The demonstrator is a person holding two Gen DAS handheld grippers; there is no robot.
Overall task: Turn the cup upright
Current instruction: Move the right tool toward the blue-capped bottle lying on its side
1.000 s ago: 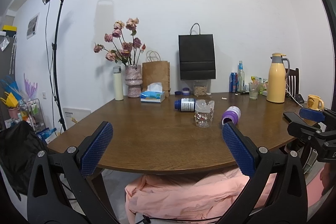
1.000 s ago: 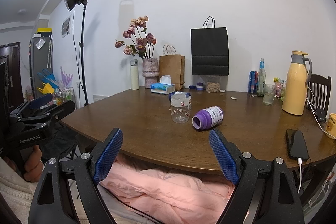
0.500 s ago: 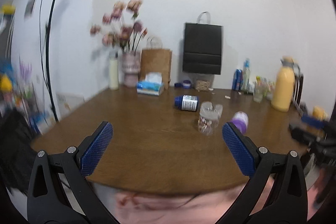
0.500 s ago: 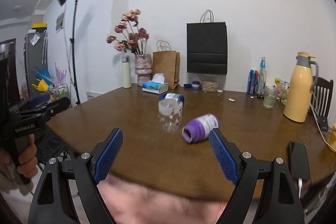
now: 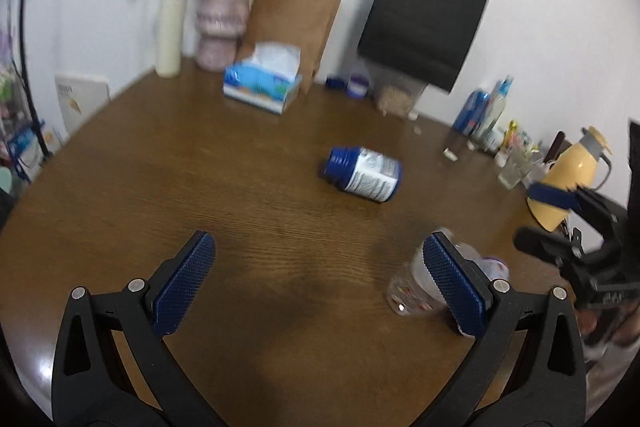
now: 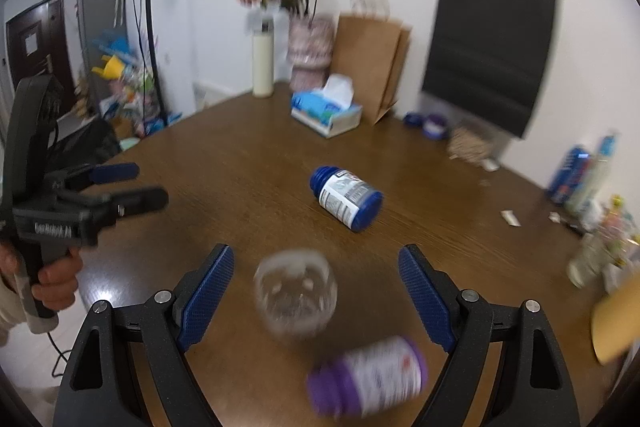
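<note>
A clear cup (image 6: pixel 296 297) with small printed marks stands on the brown table (image 6: pixel 240 179); motion blur hides which end is up. My right gripper (image 6: pixel 314 253) is open and hangs over it, a blue pad on each side, not touching. In the left wrist view the cup (image 5: pixel 408 293) shows partly behind the right finger (image 5: pixel 452 279) of my open left gripper (image 5: pixel 319 241), which is over bare table to the cup's left. Each gripper also appears in the other's view: the right gripper (image 5: pixel 536 219) and the left gripper (image 6: pixel 150 183), held by a hand (image 6: pixel 52 283).
A blue-capped bottle (image 6: pixel 346 197) lies on its side just beyond the cup. A purple bottle (image 6: pixel 368 379) lies nearer than it. A tissue box (image 6: pixel 326 111), vase, paper bags and a yellow thermos (image 5: pixel 568 183) line the table's far side.
Both grippers moved forward over the table and tilted down. The right one now straddles the cup from above; the left one came in beside the cup. Both stayed open.
</note>
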